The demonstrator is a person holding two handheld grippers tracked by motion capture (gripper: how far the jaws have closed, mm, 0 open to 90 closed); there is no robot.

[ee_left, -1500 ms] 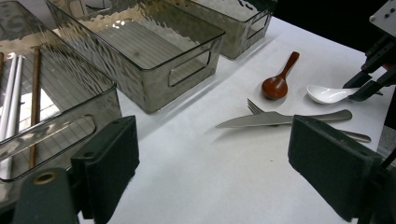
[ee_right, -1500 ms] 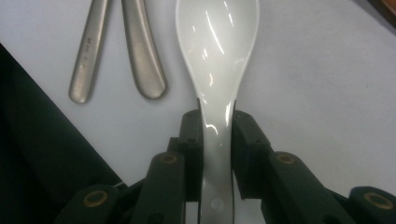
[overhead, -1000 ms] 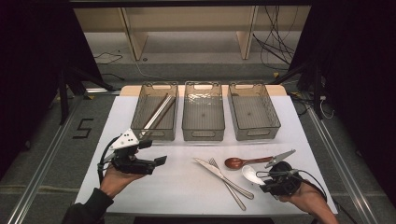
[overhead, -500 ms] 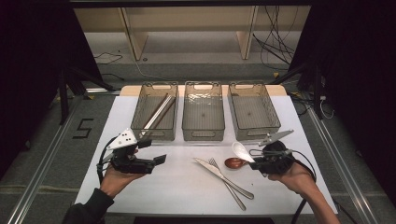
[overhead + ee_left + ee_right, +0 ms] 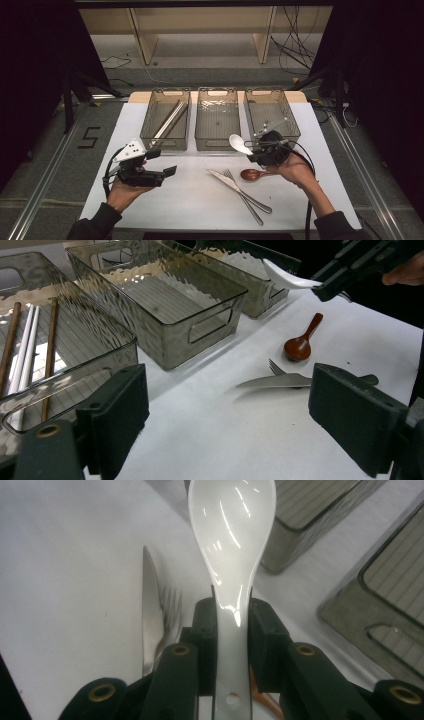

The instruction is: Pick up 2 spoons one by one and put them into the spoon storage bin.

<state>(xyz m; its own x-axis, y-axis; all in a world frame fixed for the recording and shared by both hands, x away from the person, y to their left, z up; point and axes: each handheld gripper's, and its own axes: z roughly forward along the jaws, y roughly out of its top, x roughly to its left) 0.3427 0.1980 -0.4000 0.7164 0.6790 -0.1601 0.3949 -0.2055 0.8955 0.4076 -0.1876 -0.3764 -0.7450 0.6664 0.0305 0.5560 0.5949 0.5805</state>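
My right gripper [image 5: 254, 149] is shut on the handle of a white ceramic spoon [image 5: 240, 144], held in the air just in front of the middle bin [image 5: 216, 146] and the right bin [image 5: 248, 112]. In the right gripper view both pads [image 5: 205, 630] clamp the white spoon [image 5: 232, 540], with its bowl pointing away. My left gripper [image 5: 162, 162] hovers open over the table's left front, with nothing between its jaws. In the left gripper view, the left gripper [image 5: 235, 415] faces the bins and the white spoon [image 5: 287, 279].
On the white table [image 5: 190, 200] lie a brown wooden spoon [image 5: 250, 174], a knife [image 5: 235, 186] and a fork [image 5: 250, 207], crossed. The left bin [image 5: 165, 145] holds chopsticks [image 5: 169, 120]. A person's hands and sleeves enter from the bottom edge.
My right gripper has lifted the white spoon off the table's front right and carried it up, left and toward the bins. The left gripper stayed still.
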